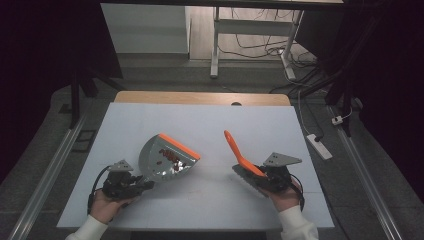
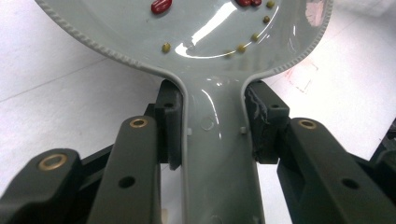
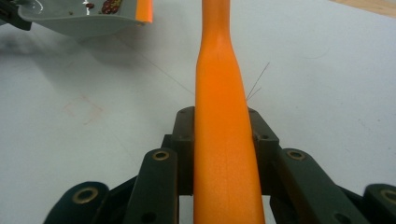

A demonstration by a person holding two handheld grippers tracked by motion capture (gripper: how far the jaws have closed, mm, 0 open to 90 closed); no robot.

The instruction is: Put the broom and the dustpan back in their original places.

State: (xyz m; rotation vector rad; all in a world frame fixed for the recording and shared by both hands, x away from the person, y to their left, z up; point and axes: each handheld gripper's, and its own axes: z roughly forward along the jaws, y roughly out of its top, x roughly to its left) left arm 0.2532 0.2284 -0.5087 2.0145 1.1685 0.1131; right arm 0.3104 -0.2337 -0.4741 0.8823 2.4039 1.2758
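A grey dustpan (image 1: pixel 165 159) with an orange front lip lies left of the table's middle. Red and green beans (image 2: pixel 166 47) are scattered inside it. My left gripper (image 2: pixel 212 121) is shut on the dustpan's grey handle (image 2: pixel 217 158); in the high view the left gripper (image 1: pixel 142 184) sits at the pan's near-left. My right gripper (image 3: pixel 219 135) is shut on the orange handle of a brush (image 3: pixel 219 93). In the high view the brush (image 1: pixel 235 147) points up and to the far left from the right gripper (image 1: pixel 262 176), its grey bristles near the table. The dustpan (image 3: pixel 88 18) lies off to the brush's left.
The white table top (image 1: pixel 210 125) ends in a wooden strip (image 1: pixel 200 97) at the back. A power strip (image 1: pixel 320 146) and cables lie on the floor to the right. A desk frame (image 1: pixel 215 45) stands beyond the table.
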